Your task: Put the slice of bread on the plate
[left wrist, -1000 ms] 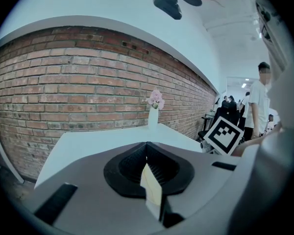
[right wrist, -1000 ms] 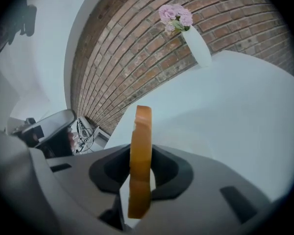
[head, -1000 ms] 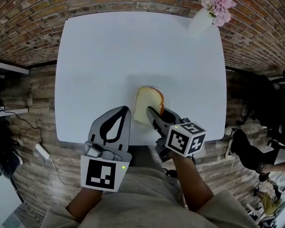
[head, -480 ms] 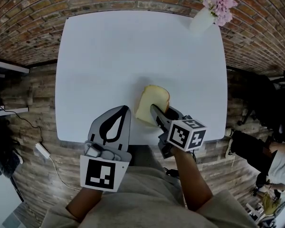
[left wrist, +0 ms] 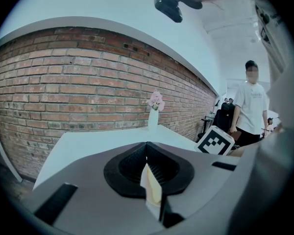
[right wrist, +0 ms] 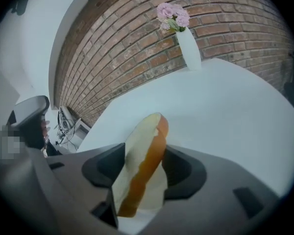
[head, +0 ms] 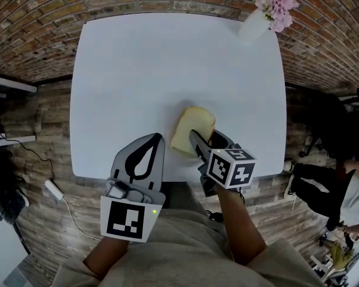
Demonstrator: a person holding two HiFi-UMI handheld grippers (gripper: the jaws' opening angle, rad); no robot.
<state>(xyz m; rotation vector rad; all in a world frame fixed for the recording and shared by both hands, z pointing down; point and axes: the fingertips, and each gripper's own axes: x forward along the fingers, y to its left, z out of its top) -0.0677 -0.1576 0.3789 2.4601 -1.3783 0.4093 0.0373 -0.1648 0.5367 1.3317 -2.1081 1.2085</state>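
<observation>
Head view shows the slice of bread (head: 191,126) near the table's (head: 167,58) front edge, a little right of the middle. It stands tilted on its lower edge, with the top leaning toward the far side. The right gripper (head: 206,137) reaches in over the front edge and straddles the near part of the slice, one finger on each side.

Right gripper view has the slice of bread (right wrist: 142,165) edge-on between the two fingers (right wrist: 186,168). Its brown crust runs up the middle and its top sticks out past the fingertips. The jaws have just been opening and now stand apart, so the slice leans loosely in the gap. Whether either pad still brushes it I cannot tell.

The left gripper (head: 157,139) hovers over the front edge just left of the bread, apart from it. In the left gripper view its jaws (left wrist: 147,146) are closed, tips meeting. A pale sliver shows in the gap behind the tips, and I cannot identify it.

A white vase (head: 253,24) of pink flowers (head: 275,2) stands at the table's far right corner, well apart from the bread.
</observation>
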